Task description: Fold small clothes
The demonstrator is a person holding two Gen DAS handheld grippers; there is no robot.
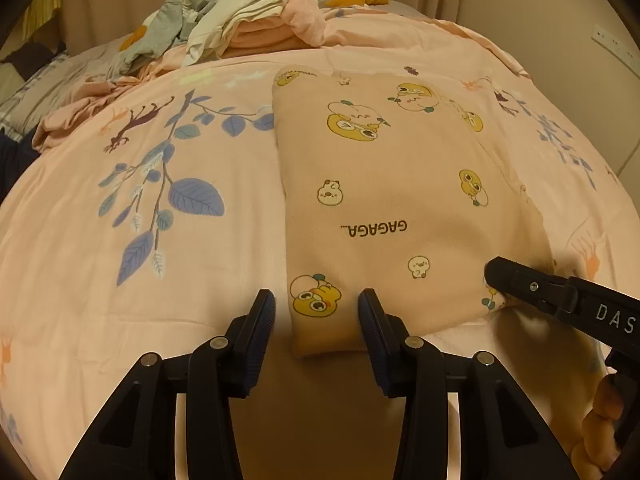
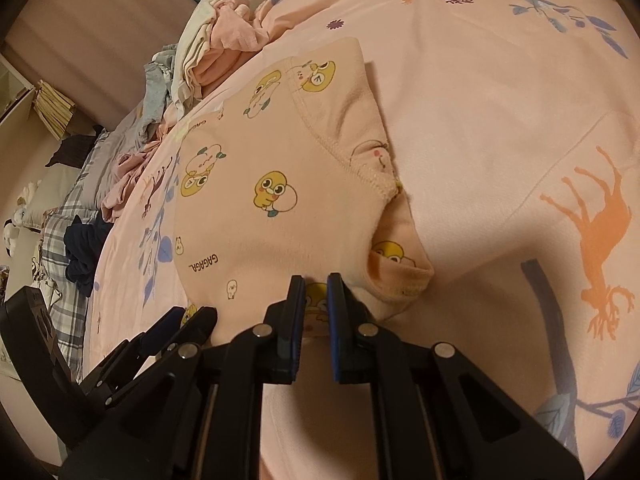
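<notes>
Pink leaf-print duvet (image 1: 160, 300) under beige curtains (image 1: 120, 0). Folded GAGAGA top (image 1: 380, 200) lying flat mid-bed. Left gripper (image 1: 317, 312) parted astride its hem; right gripper (image 2: 316, 292) clamped on its corner. Laundry heap (image 1: 240, 28) behind, partly cut off.

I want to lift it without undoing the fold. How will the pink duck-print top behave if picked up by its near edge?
The pink duck-print top is probably floppy: beside the right gripper its cuff already droops. It looks light, thin knit, so lifting should be easy. Layers could well slide apart, since the left gripper stands open around the hem and nothing pins the fold.
</notes>
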